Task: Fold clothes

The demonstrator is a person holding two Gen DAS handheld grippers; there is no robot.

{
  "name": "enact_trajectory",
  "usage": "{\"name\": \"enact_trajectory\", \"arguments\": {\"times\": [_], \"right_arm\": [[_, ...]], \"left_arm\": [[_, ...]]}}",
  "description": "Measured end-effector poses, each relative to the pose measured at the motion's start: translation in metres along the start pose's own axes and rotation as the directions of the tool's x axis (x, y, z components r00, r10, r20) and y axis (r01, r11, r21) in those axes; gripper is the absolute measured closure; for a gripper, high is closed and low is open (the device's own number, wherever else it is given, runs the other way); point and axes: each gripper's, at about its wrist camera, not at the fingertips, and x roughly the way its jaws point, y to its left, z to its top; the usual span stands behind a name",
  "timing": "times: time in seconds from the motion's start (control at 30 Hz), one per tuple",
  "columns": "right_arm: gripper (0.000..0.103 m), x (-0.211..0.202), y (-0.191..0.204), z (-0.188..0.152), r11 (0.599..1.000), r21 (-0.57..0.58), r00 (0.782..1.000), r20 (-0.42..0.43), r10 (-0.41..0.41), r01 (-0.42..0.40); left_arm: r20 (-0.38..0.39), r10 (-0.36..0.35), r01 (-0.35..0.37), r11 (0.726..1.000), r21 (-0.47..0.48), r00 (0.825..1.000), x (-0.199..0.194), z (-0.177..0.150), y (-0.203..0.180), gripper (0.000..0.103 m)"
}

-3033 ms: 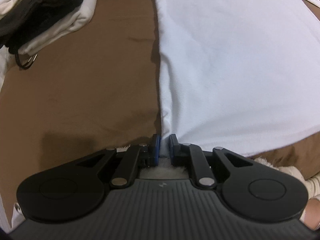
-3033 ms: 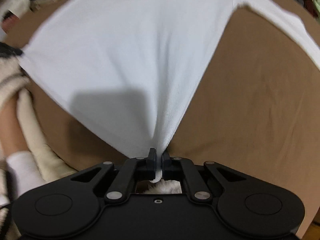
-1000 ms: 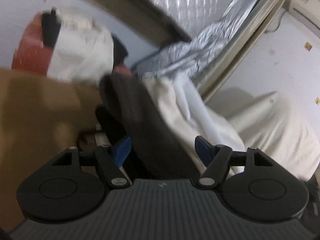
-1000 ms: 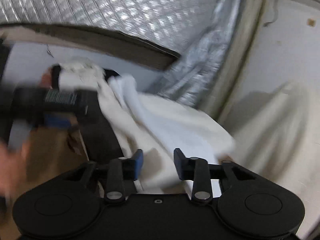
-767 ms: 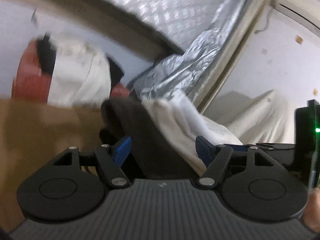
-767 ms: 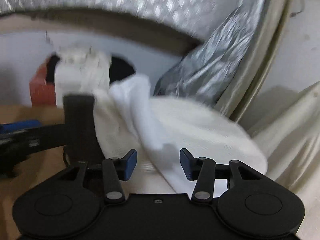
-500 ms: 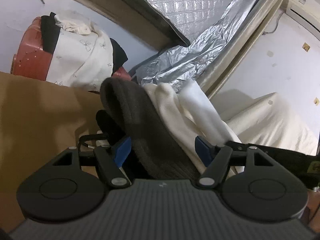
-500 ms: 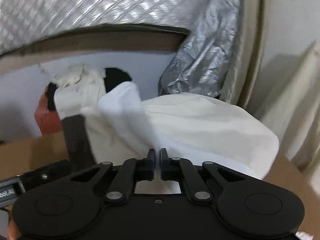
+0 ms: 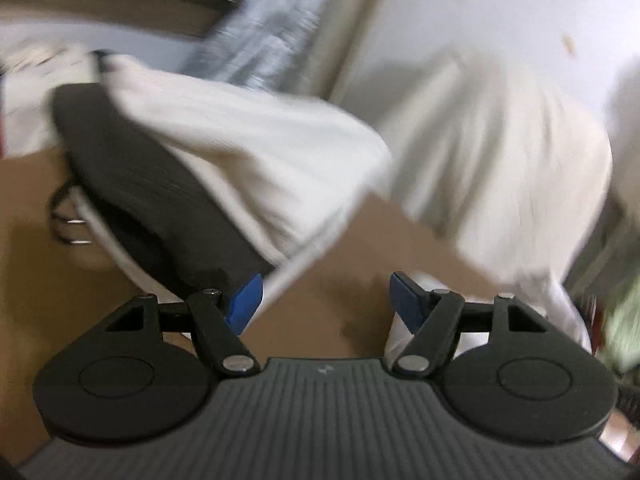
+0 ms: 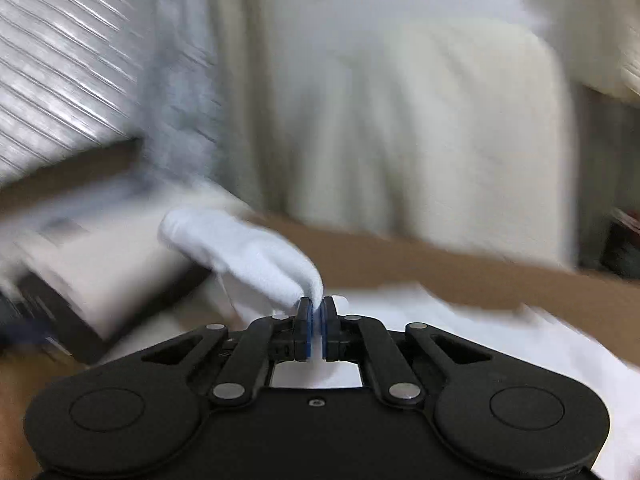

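Right gripper (image 10: 316,312) pinches a fold of white cloth (image 10: 256,256), its jaws easing open, over the brown bed's (image 10: 460,268) near edge. Left gripper (image 9: 326,294) gapes empty beside the piled clothes (image 9: 224,160).

white garment (image 10: 256,256): looking like soft, matt cloth with a fine nap
cream garment (image 9: 256,148): showing as ribbed, matt knit
dark garment (image 9: 152,196): appearing as matt, woven cloth
tabletop (image 9: 328,280): looking matt brown and smooth
left hand-held gripper (image 9: 326,300): showing matt black plastic, ribbed grey body, blue pads (image 9: 246,300), shiny metal pins
right hand-held gripper (image 10: 316,322): showing black plastic with a slight sheen
quilted sheet (image 10: 60,80): gleaming like silvery foil
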Motion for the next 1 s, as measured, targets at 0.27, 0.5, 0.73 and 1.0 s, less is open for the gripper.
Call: {"name": "enact_trajectory", "arguments": {"times": [0.27, 0.5, 0.73, 1.0], "right_arm": [[0.089, 0.002, -0.143, -0.133, 0.938, 0.286, 0.936, -0.338, -0.093, 0.197], [0.053, 0.020, -0.156, -0.112, 0.851, 0.525, 0.978, -0.185, 0.101, 0.011], [0.023, 0.075, -0.165, -0.089, 0.787, 0.606, 0.958, -0.276, 0.076, 0.112], [0.097, 0.055, -0.155, -0.076, 0.927, 0.373, 0.992, 0.093, -0.080, 0.040]], "left_arm": [[-0.141, -0.016, 0.040, 0.985, 0.170, 0.990, 0.045, -0.036, -0.034, 0.032], [-0.048, 0.123, -0.071, 0.804, 0.590, 0.991, 0.095, -0.085, -0.083, 0.030], [-0.127, 0.129, -0.029, 0.803, 0.595, 0.983, 0.115, -0.101, -0.079, 0.030], [-0.139, 0.153, -0.036, 0.788, 0.615, 0.978, 0.116, -0.109, -0.072, 0.030]]}}
